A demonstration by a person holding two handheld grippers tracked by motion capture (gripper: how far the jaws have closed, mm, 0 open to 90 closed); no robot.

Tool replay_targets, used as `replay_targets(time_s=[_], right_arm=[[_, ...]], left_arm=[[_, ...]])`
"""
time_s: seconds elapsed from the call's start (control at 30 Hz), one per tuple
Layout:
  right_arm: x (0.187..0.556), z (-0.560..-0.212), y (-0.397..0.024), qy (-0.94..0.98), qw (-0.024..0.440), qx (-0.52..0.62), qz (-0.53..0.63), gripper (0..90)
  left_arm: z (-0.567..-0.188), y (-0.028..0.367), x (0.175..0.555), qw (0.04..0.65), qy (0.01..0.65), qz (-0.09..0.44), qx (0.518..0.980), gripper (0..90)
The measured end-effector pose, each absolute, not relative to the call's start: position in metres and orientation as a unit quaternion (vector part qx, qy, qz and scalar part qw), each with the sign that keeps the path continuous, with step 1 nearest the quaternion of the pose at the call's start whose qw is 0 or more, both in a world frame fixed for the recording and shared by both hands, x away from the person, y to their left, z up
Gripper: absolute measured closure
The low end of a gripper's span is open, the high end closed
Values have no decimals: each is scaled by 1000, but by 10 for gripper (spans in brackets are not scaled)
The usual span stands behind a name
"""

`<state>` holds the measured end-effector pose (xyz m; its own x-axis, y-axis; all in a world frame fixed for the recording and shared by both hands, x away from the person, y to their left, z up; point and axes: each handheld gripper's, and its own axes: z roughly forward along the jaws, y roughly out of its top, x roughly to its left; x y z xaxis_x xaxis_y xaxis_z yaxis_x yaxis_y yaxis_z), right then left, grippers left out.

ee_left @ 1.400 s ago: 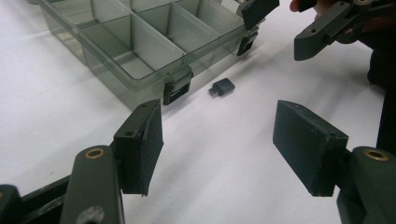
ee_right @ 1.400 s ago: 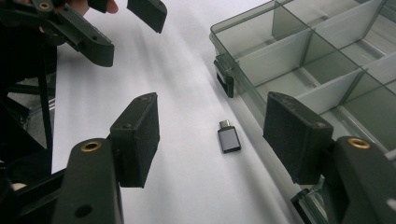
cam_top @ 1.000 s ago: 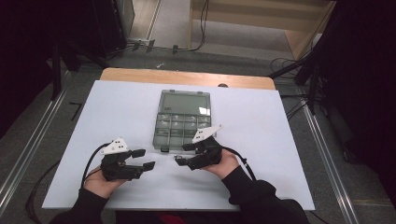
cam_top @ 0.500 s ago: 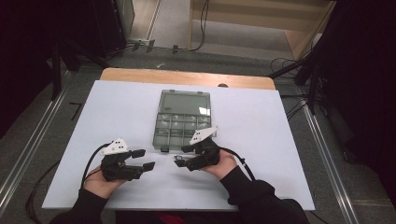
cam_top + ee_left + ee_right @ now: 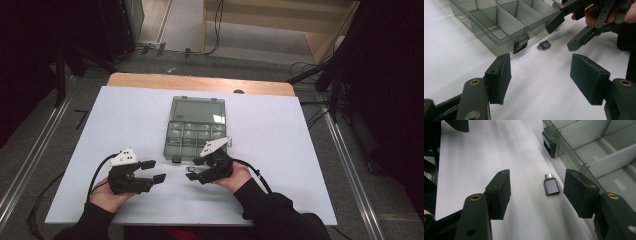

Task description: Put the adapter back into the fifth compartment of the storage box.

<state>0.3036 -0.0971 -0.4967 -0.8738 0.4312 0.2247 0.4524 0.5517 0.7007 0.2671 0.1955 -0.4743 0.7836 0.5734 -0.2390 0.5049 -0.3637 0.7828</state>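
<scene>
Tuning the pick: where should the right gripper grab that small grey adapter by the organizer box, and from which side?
Grip the adapter across its two long flat sides, mid-body, behind the plug tip. Come from above: it lies flat on the white table, apart from the box. The right gripper, open, already straddles it.

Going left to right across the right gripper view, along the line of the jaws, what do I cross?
Left-hand pad → bare white table → small grey USB adapter lying flat → right-hand pad → clear compartment box.
</scene>
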Motion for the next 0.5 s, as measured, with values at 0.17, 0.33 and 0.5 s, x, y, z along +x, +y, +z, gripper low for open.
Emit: replay_targets(time_s=[0.17,0.33,0.5], right_arm=[[304,-500,-94,-884,11,-249,-395,383],[303,-504,-90,-890,8,-250,-382,397],[304,-507,-88,-893,-7,-248,-375,426]], left_arm=[[-475,195,267,457,327,37,826,336],[-476,196,268,458,329,37,825,335],[-476,196,268,454,328,37,827,336]])
